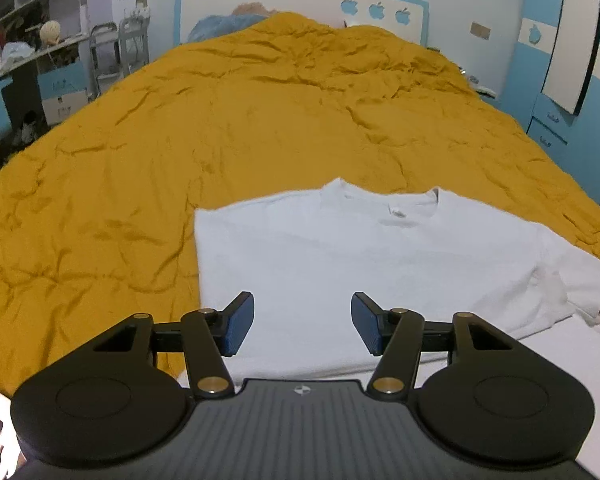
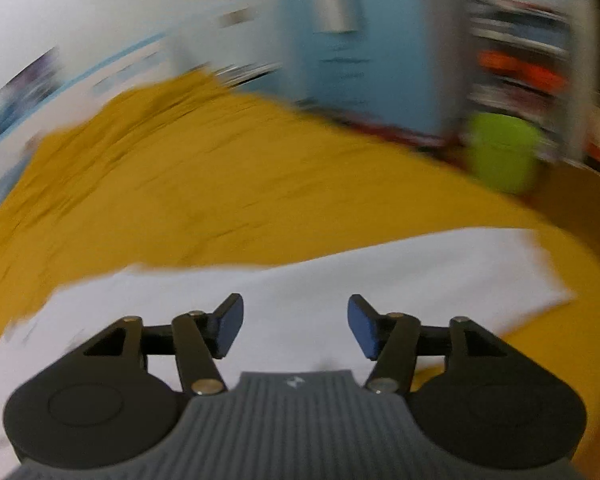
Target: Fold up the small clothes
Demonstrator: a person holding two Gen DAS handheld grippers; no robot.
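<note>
A white t-shirt (image 1: 360, 256) lies on a mustard-yellow bedspread (image 1: 220, 128), collar toward the headboard. Its left side is folded in to a straight edge; the right sleeve (image 1: 580, 284) still sticks out. My left gripper (image 1: 302, 322) is open and empty, just above the shirt's lower part. In the right wrist view, which is motion-blurred, the white shirt (image 2: 300, 288) lies on the yellow bedspread (image 2: 220, 184). My right gripper (image 2: 295, 326) is open and empty above the shirt.
A white and blue headboard (image 1: 300, 4) stands at the far end of the bed. Shelves and a cart (image 1: 112, 48) stand at the left, blue drawers (image 1: 552, 128) at the right. A lime-green object (image 2: 504, 152) sits beyond the bed edge.
</note>
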